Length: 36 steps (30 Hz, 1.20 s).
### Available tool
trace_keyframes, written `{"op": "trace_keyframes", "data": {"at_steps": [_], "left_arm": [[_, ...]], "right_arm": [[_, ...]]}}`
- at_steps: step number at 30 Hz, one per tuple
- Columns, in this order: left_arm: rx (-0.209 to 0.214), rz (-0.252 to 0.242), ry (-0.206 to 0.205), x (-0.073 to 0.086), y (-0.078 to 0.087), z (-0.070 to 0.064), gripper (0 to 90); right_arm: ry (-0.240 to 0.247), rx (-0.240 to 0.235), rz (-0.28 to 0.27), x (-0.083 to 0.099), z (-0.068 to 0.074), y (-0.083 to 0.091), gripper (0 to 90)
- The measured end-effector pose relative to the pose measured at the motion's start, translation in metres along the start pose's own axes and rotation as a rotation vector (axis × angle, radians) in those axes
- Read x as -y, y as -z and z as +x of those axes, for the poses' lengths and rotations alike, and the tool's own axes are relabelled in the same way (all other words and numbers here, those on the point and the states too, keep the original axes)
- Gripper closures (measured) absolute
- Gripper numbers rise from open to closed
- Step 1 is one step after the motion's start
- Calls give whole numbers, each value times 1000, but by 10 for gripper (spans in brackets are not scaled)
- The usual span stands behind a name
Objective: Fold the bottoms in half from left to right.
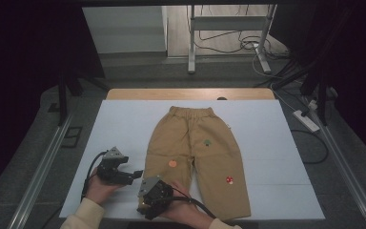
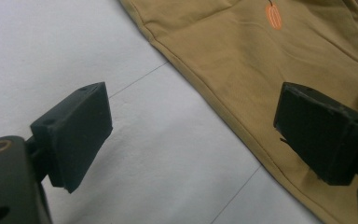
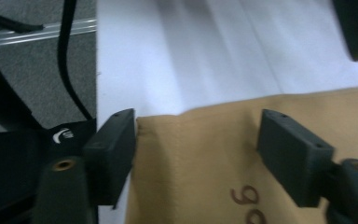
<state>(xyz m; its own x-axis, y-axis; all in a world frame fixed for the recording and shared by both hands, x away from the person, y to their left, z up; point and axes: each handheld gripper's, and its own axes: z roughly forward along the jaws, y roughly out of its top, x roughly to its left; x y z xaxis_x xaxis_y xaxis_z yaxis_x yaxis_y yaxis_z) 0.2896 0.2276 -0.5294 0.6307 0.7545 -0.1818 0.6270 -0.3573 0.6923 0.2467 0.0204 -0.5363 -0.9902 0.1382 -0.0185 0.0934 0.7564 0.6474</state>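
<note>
On the white worktop (image 1: 124,124) a pair of tan trousers (image 1: 195,152) lies flat, waistband at the far side, legs toward the person. At the left, the left claw (image 1: 136,175) sits low beside the outer seam of the trousers' left-hand leg, jaws spread wide with nothing between them; its own view shows that seam running between the jaws. Just right of it, the right claw (image 3: 196,154) is open too, straddling the hem corner of the same leg, not yet pinching it.
</note>
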Motion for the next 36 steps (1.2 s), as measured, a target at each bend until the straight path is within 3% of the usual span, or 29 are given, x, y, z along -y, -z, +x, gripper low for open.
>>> {"op": "trace_keyframes", "data": {"at_steps": [2, 8, 9, 21, 26, 36], "left_arm": [[-1, 1, -2, 0, 0, 0, 112], [1, 3, -5, 0, 0, 0, 112], [1, 3, -5, 0, 0, 0, 112], [3, 0, 0, 0, -1, 0, 112], [1, 1, 1, -1, -3, -1, 112], [8, -2, 10, -3, -3, 3, 122]], "right_arm": [[-7, 10, -8, 1, -1, 1, 395], [-15, 40, 14, 4, -12, 11, 835], [-17, 43, 25, 5, -13, 13, 844], [-96, 13, -53, 32, -27, 51, 854], [-129, 10, -77, 37, -31, 60, 854], [-129, 2, -95, 42, -31, 70, 853]]}}
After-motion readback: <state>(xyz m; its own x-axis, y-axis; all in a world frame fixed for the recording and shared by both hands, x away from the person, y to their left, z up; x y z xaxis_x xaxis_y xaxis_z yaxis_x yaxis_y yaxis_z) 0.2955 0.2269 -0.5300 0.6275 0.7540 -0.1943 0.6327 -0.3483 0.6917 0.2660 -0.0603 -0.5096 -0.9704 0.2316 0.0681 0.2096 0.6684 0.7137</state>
